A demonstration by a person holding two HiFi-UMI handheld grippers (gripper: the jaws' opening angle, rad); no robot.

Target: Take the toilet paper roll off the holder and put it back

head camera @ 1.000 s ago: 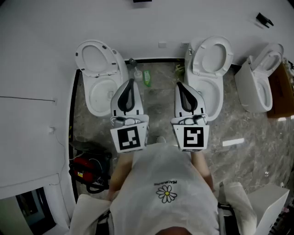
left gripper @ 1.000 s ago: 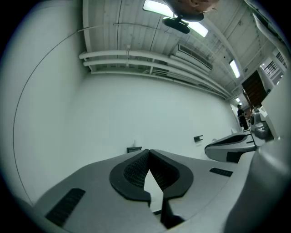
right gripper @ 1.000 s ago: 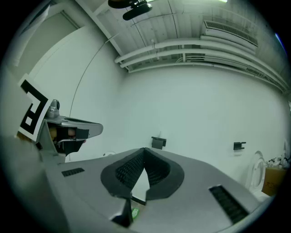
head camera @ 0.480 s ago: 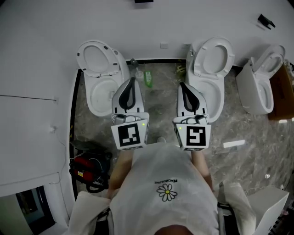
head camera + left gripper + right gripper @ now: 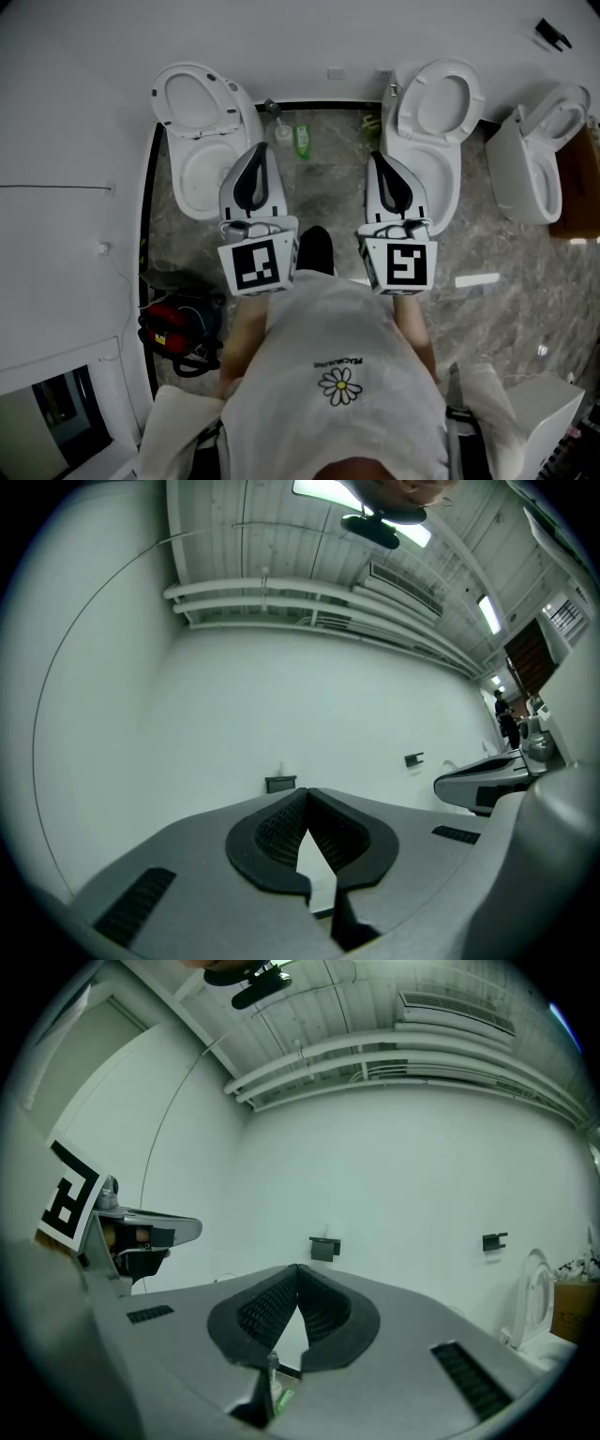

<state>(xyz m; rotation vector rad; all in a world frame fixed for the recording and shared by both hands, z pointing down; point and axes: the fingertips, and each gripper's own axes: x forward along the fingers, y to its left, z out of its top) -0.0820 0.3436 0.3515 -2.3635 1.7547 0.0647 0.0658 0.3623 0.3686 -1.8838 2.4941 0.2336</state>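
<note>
A strip of marble floor (image 5: 330, 192) lay open between the left toilet (image 5: 200, 141) and the middle toilet (image 5: 429, 131). At its wall end a green bottle (image 5: 301, 141) and a clear bottle (image 5: 280, 148) stood side by side and narrowed it. The left claw (image 5: 265, 147) and right claw (image 5: 373, 157), both closed, hung over that strip with a gap between them. A third toilet (image 5: 536, 164) and a cardboard box (image 5: 579, 187) crowded the right. A red machine (image 5: 173, 336) blocked the floor at lower left. Ahead, open air reached to the white wall (image 5: 309, 705) and its small black bracket (image 5: 280, 784).
</note>
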